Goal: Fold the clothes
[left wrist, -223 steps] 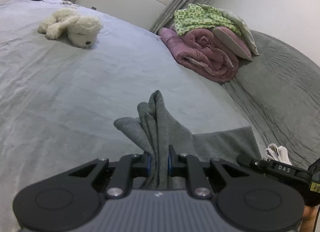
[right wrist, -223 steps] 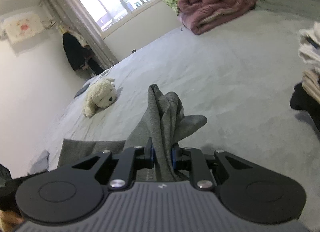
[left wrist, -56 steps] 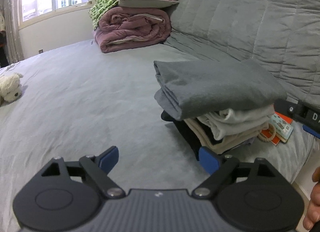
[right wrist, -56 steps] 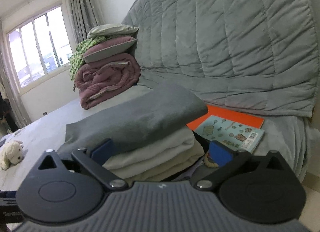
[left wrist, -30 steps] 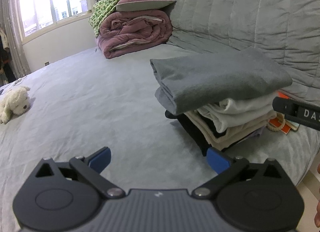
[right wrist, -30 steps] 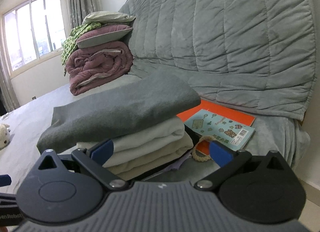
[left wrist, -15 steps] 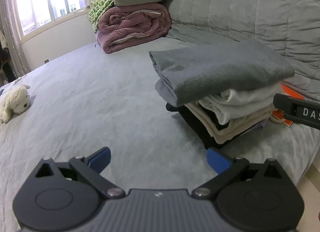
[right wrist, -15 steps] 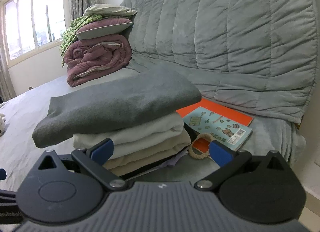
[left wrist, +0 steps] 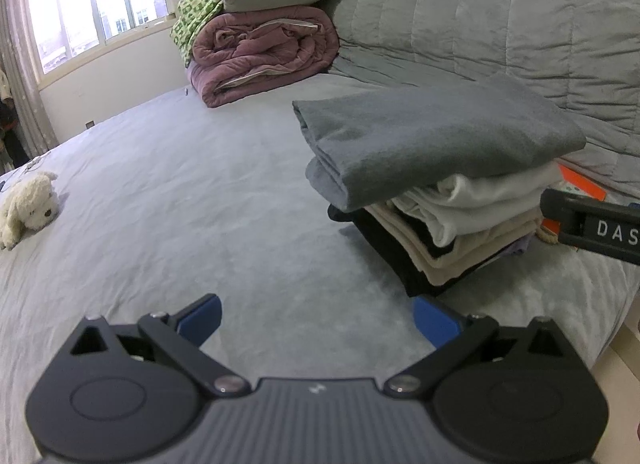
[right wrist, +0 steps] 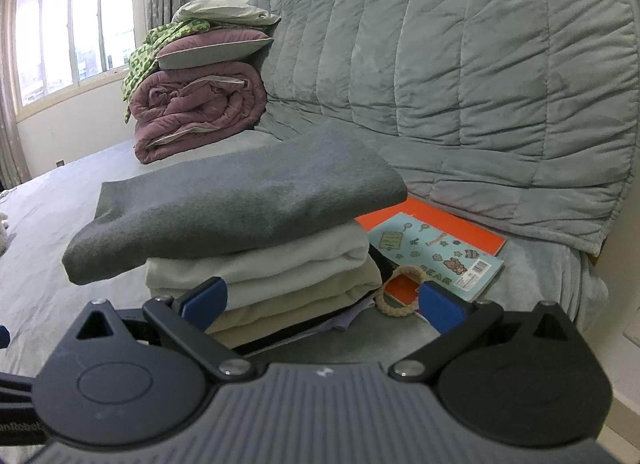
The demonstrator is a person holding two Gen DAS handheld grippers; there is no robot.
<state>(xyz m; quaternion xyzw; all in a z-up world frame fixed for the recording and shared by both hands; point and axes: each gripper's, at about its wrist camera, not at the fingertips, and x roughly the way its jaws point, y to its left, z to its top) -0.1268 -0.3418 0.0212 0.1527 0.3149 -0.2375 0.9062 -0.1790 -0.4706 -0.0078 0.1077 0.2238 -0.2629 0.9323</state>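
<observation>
A folded grey garment (left wrist: 432, 140) (right wrist: 240, 208) lies on top of a stack of folded clothes (left wrist: 472, 224) (right wrist: 280, 284) in white, beige and black, near the bed's right edge. My left gripper (left wrist: 316, 320) is open and empty, held back from the stack over the grey bedsheet (left wrist: 180, 200). My right gripper (right wrist: 322, 298) is open too, close in front of the stack's lower layers, with nothing between its fingers. Part of the right gripper's body (left wrist: 592, 226) shows at the right edge of the left wrist view.
A rolled purple quilt with pillows (left wrist: 264, 40) (right wrist: 200, 104) sits by the window. A quilted grey headboard (right wrist: 460, 64) rises behind the stack. An orange book, a picture book (right wrist: 436, 252) and a rope ring (right wrist: 394, 292) lie beside the stack. A white plush toy (left wrist: 28, 208) lies far left.
Both grippers held grey cloth shut seconds ago; now both are open and the grey garment rests folded on the stack. Over the last second both have drawn back slightly.
</observation>
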